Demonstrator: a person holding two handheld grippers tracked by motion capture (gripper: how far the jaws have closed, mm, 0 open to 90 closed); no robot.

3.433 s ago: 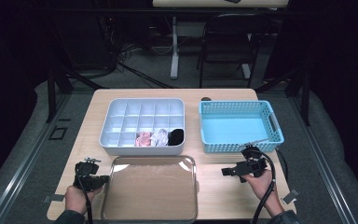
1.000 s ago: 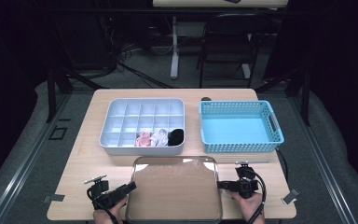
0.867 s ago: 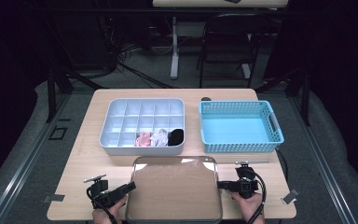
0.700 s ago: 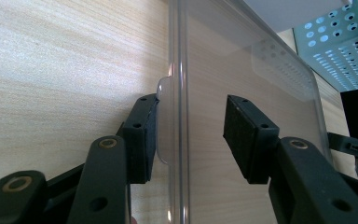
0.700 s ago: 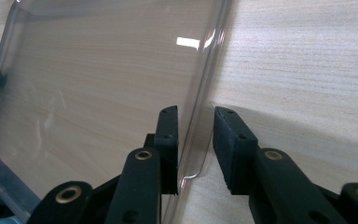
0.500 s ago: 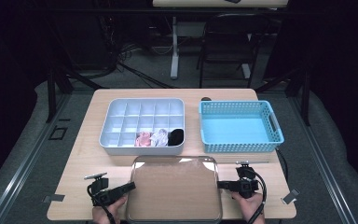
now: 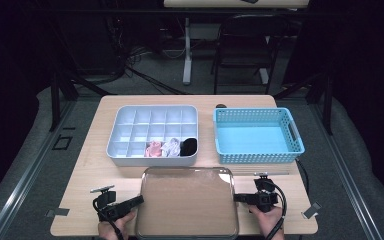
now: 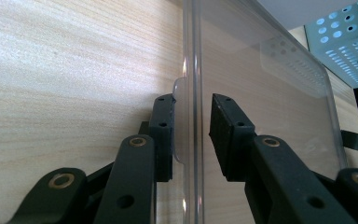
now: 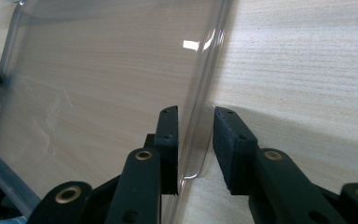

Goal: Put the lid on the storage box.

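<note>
Honestly the clear lid (image 7: pixel 186 205) is cut off at the 6 o'clock edge of the high view, so its near rim is anyone's guess. Both hands get chopped there too. The stuff in the grey organizer (image 7: pixel 152 131), pink, white, black, is too small to identify.

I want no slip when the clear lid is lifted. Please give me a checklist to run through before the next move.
1. Clear lid edge between the left gripper jaws: ok; they have just been closing.
2. Left pads both pressing the lid: not ok, a gap shows at one.
3. Lid tab between the right gripper jaws: ok.
4. Right grip firm: cannot tell.
5. Grey organizer box uncovered for the lid: ok.
</note>
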